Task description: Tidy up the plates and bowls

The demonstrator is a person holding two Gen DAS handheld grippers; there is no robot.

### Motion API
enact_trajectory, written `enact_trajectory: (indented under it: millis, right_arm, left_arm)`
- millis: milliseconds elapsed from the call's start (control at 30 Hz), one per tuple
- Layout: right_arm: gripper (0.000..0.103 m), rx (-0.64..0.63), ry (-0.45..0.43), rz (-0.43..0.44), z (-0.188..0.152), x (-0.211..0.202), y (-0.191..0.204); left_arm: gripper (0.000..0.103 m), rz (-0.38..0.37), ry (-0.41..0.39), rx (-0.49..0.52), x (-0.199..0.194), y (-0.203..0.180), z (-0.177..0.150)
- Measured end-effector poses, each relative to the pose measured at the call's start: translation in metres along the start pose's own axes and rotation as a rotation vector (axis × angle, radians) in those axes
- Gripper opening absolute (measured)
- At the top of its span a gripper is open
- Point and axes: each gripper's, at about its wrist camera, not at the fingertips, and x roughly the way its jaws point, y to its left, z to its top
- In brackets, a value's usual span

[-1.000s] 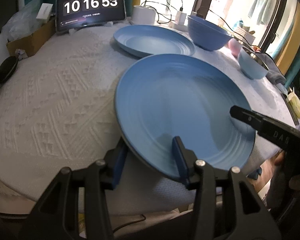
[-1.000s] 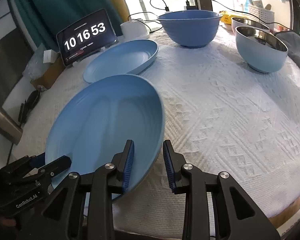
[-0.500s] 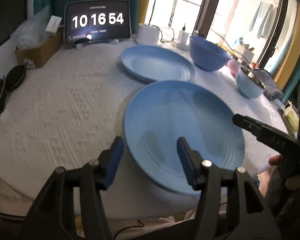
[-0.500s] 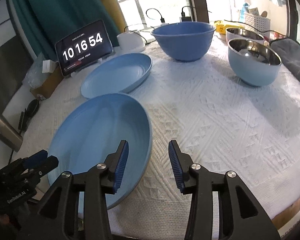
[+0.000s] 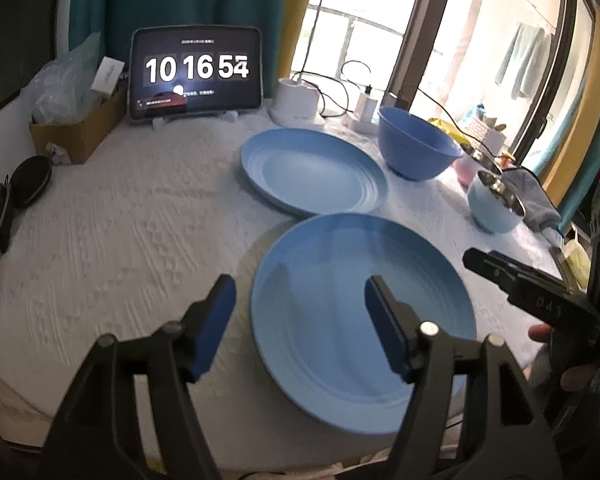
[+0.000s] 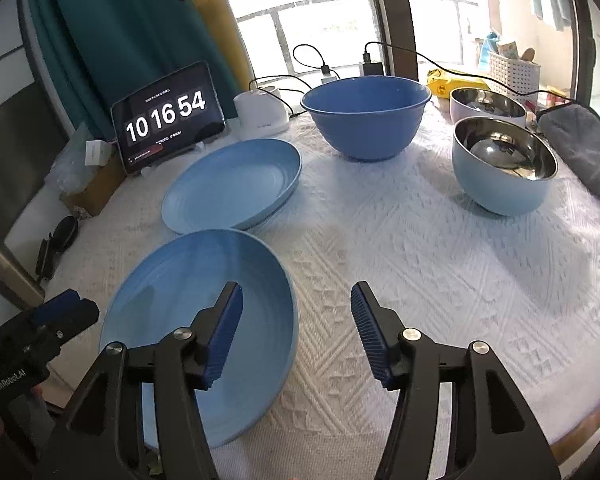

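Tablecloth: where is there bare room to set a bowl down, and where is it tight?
The tablecloth lies bare between the near plate and the steel-lined bowl. A second patch runs from the tablet toward the near edge, left of both plates. The far side is crowded: far plate, big blue bowl, chargers, cables.

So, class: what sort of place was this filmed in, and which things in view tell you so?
Most likely a lived-in home, not a lab: a table under a white textured tablecloth, teal curtains beside a balcony window, a grey towel and blue plates and bowls set out.
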Motion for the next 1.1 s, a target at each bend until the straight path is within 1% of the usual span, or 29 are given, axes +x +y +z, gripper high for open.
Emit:
enact_trajectory:
  millis: [433, 767, 933, 1100]
  right_arm:
    - [0.06, -0.014, -0.004, 0.011, 0.025, 0.017, 0.002]
    - [0.06, -0.01, 0.0, 0.01, 0.043, 0.032, -0.003]
    - [0.06, -0.009, 0.012, 0.006, 0.051, 0.047, -0.006]
    - [0.06, -0.016, 0.017, 0.015, 0.055, 0.056, -0.004]
  left_arm:
    - [0.068, 0.014, -0.018, -0.001, 0.017, 0.008, 0.03]
    - [0.069, 0.019, -0.017, 0.008, 0.035, 0.013, 0.052]
    - [0.068, 0.031, -0.021, 0.016, 0.045, 0.016, 0.058]
    - [0.068, 0.026, -0.015, 0.017, 0.057, 0.02, 0.063]
